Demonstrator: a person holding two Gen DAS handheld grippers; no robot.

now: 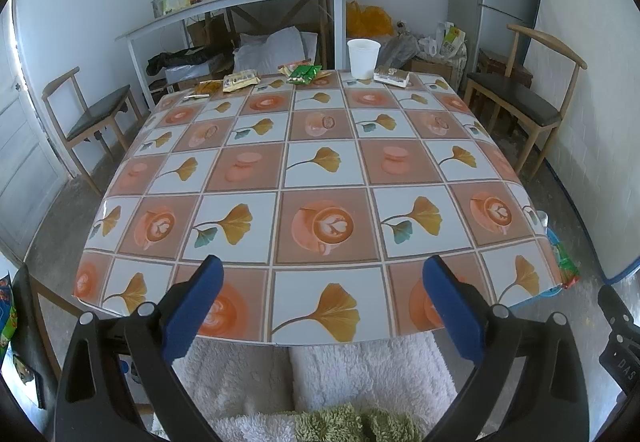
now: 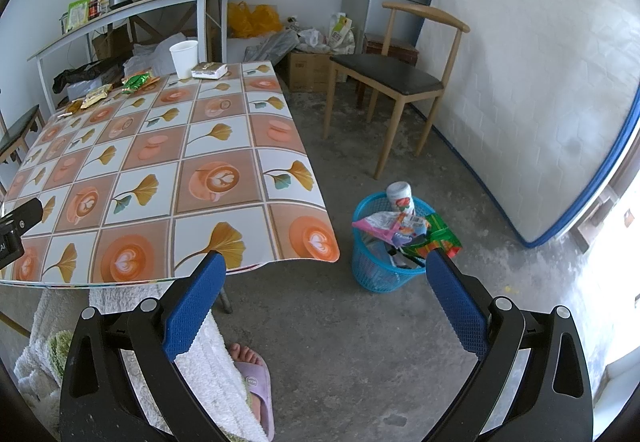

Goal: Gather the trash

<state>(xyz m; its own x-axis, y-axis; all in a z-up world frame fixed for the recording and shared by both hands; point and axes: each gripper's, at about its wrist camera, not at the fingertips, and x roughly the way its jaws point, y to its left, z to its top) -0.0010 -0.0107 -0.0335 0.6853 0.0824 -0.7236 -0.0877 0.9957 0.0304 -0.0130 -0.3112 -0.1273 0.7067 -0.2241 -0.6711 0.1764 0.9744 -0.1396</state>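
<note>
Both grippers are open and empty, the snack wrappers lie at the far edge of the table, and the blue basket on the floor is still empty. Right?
Not quite: the blue basket already holds wrappers and a cup, as the right wrist view shows. The rest stands.

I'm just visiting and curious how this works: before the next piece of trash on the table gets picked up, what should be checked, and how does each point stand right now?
1. Left claw open, empty: ok.
2. Right claw open, empty: ok.
3. Trash remaining: green foil wrapper, yellow snack packet, white paper cup at the far edge: ok.
4. Path across the patterned tablecloth: ok.
5. Space in the blue plastic basket: not ok, wrappers overhang its rim.
6. Cup empty: cannot tell.
</note>
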